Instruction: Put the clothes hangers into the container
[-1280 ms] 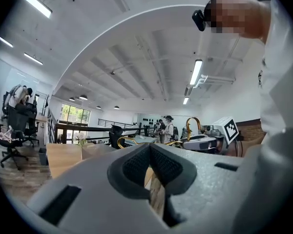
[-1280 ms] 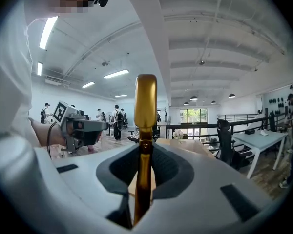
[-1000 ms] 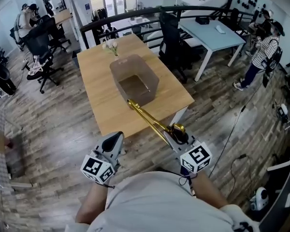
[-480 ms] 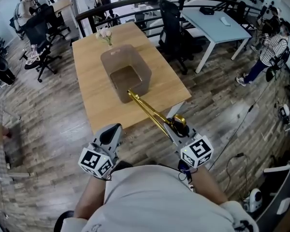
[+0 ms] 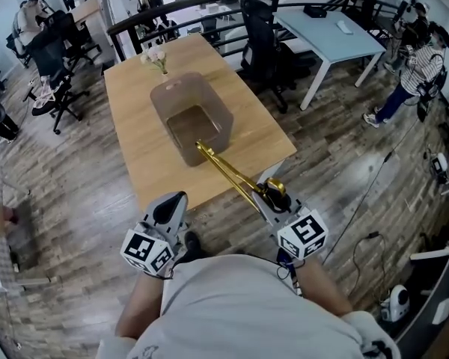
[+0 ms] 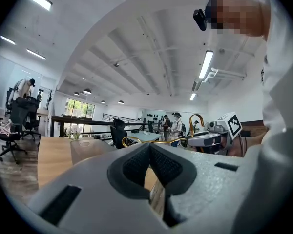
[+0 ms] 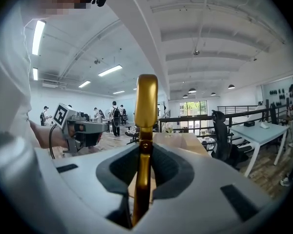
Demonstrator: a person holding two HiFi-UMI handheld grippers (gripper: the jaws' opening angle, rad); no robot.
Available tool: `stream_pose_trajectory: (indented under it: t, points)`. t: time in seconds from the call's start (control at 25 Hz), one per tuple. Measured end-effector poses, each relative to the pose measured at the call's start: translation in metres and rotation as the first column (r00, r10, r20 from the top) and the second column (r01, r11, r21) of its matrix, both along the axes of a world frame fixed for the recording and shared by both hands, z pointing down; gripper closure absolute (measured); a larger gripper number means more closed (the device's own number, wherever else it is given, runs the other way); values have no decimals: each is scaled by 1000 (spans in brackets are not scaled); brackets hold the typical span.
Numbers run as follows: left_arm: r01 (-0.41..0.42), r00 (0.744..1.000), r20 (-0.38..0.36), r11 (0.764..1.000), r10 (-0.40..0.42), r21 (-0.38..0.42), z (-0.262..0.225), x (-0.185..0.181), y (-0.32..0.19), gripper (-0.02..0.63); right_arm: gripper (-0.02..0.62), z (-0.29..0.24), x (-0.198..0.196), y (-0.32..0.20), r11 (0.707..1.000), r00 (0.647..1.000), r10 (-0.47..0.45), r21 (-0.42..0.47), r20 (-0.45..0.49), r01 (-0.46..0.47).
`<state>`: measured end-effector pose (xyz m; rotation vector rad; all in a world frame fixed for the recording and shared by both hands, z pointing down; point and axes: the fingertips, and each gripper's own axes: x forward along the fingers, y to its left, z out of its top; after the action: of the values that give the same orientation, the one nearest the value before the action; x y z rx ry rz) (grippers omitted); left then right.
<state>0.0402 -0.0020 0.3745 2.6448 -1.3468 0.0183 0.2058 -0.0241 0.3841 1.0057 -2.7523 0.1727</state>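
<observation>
Wood-plank floor [image 5: 82, 200]; black office chairs [image 5: 262, 43]; pale desk [image 5: 329, 40]; black railing [image 5: 172, 6]; ceiling strip lights [image 6: 205, 65]

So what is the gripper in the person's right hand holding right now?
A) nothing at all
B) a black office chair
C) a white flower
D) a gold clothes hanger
D: the right gripper has its jaws closed on a gold clothes hanger, which points toward the container on the wooden table.
</observation>
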Motion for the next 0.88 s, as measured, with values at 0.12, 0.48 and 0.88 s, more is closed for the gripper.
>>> stream_pose_trajectory:
  t: [0.12,0.48,0.88]
  points:
    - [-12,1000,-2,1000,12,0,2,-12,-13,600,526,3,-10,-11,1000,1000,16,-9,-7,-16]
    - [-40,999,-8,999,40,3,0,-89,-61,600,525,3,-94,-61,999,999,31,-17,-24,-31]
    - [-65,998,-14,998,65,-19,4,-169,-80,600,525,7,-175,-89,997,997,62,-41,-42,-63]
